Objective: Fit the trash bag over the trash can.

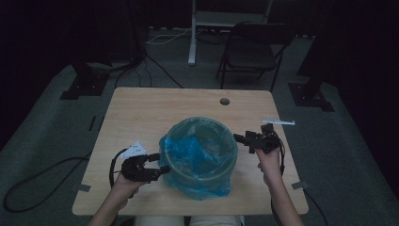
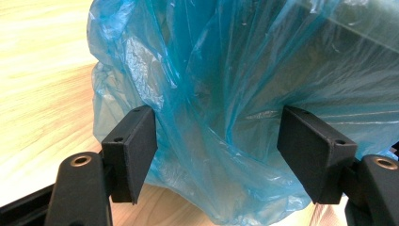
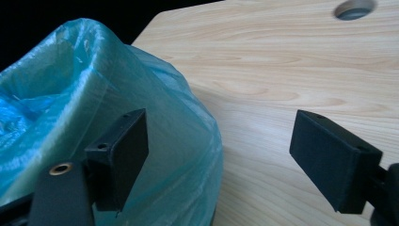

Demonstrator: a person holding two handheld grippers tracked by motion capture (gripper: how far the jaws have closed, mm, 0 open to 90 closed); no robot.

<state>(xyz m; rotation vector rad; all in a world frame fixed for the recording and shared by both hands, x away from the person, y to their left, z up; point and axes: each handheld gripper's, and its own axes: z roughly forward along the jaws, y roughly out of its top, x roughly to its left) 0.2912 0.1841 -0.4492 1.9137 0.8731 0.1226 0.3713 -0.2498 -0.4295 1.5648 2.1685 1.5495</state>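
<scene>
Bin (image 1: 200,176) with blue liner bag (image 1: 197,155) stood just near of the table's (image 1: 141,108) centre, closer to the near edge than the far edge. I held the left gripper (image 1: 157,163) at the bin's left flank, toward the near-left corner; its jaws stood wide apart with nothing clamped, and in the left gripper view the draped bag (image 2: 221,94) bulged into the gap between them, its folds touching or just short of the inner pads (image 2: 143,141). I held the right gripper (image 1: 245,140) at the bin's right rim, toward the right edge; its jaws were equally wide and empty, and in the right gripper view the bag-covered wall (image 3: 155,141) lay behind the left-hand jaw while bare table (image 3: 263,84) showed between the jaws. I judged the left gripper better placed to pinch loose film, since the plastic lay directly ahead of it. The right gripper needed to shift toward the bin before closing. The bin was round, so no long axis constrained the approach.
</scene>
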